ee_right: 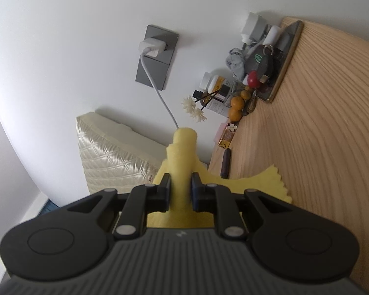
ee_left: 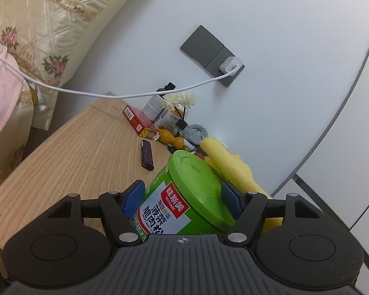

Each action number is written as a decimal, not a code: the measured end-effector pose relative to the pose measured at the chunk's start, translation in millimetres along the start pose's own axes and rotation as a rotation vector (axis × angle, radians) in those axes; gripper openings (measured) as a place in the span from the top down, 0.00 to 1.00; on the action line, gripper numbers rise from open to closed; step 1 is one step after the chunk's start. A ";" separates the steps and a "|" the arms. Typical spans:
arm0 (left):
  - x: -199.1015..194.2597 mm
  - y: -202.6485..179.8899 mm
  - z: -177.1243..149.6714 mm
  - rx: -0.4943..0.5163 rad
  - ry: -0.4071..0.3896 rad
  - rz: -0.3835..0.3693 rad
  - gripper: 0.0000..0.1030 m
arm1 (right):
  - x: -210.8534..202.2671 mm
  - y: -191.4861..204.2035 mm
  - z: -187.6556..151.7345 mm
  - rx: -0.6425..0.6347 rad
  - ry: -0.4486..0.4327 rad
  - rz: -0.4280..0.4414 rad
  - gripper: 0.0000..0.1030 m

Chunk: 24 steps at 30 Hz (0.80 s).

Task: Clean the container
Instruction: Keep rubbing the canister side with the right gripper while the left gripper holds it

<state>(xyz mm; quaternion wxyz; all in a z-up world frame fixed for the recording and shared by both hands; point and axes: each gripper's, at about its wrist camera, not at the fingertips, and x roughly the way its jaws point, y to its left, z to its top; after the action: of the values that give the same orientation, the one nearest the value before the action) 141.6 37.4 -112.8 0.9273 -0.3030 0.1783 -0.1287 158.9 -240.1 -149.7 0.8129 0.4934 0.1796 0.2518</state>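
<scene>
The tub (ee_left: 174, 196) looks like glossy plastic with a scuffed green lid (ee_left: 196, 184) and a smooth printed paper label. Behind the tub, the yellow cloth (ee_left: 223, 162) is soft and fuzzy, matt. Under the tub, the table (ee_left: 73, 152) shows pale wood grain, matt. Left of the tub, the lighter (ee_left: 146, 154) is shiny dark plastic, and the quilted pillow (ee_left: 37, 24) beyond it has a satin sheen.

The green container (ee_left: 177, 196) is showing a red patch on its label reading "味斯美" over "VITHME", with large blue characters "脆肉松" below and a small line starting "CRISPY MEAT". The red box (ee_left: 137, 120) is carrying a barcode, its digits too small to read.
</scene>
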 end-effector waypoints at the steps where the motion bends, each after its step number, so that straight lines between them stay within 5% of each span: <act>1: 0.0 0.6 0.2 0.000 0.002 -0.003 0.30 | 5.8 1.9 2.1 -0.019 0.007 -0.011 0.83; 8: 0.2 2.1 0.2 0.007 0.000 -0.011 0.30 | 40.2 -2.8 9.2 0.006 0.040 -0.020 0.83; 19: -0.4 -2.6 -3.5 0.015 0.001 -0.014 0.30 | -10.6 3.3 -9.4 0.014 0.025 -0.008 0.83; 24: 0.4 -0.4 -3.2 0.019 0.005 -0.024 0.30 | 0.5 3.3 -5.2 0.001 0.041 -0.003 0.83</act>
<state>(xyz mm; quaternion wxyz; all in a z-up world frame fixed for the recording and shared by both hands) 140.5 35.3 -115.1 0.9280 -0.2959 0.1758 -0.1424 155.7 -234.8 -149.1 0.8094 0.4881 0.1972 0.2604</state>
